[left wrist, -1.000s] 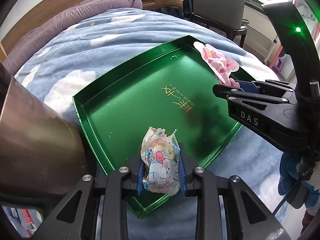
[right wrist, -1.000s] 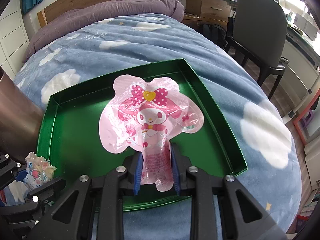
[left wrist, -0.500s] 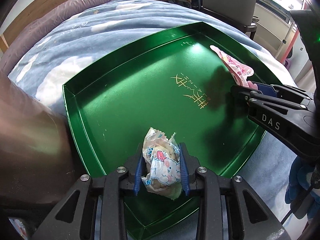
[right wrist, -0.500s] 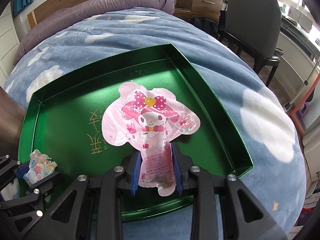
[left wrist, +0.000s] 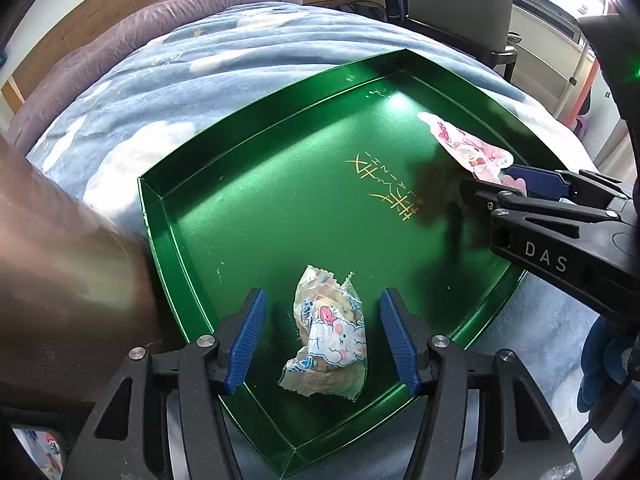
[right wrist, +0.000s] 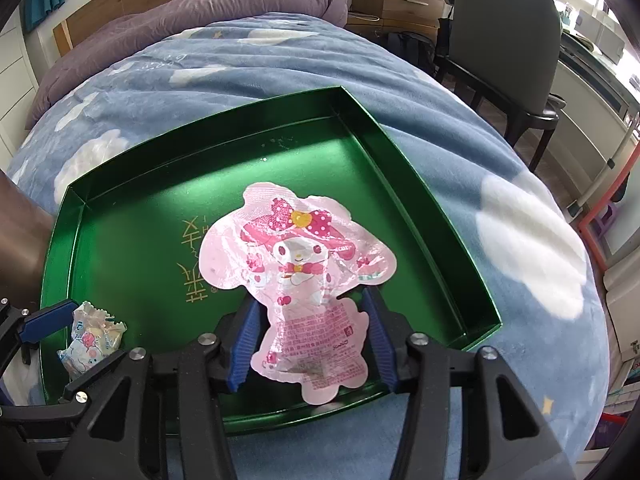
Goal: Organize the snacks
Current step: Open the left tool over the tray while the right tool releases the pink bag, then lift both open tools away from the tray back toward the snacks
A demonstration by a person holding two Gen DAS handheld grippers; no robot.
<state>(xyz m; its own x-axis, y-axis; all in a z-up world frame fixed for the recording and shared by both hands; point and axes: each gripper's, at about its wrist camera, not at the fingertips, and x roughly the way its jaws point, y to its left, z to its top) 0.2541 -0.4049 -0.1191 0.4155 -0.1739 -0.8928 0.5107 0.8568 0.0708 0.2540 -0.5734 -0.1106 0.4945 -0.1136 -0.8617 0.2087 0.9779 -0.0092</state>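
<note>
Between blue-padded black fingers (right wrist: 244,340) lies a pink packet (right wrist: 298,276) with a polka-dot bow and white cartoon face. Beyond them spreads a glossy green tray (right wrist: 420,208) with gold lettering, on a blue blanket (right wrist: 280,68) patterned with white clouds.

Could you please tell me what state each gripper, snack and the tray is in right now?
Left gripper: jaws opening, pads clear of the small wrapped snack between them.
Right gripper: jaws opening, pink pouch between them, released.
Small wrapped snack: crumpled, lying in the tray.
Pink pouch: lying flat in the tray.
Green tray: on the bed, holding both snacks.
</note>
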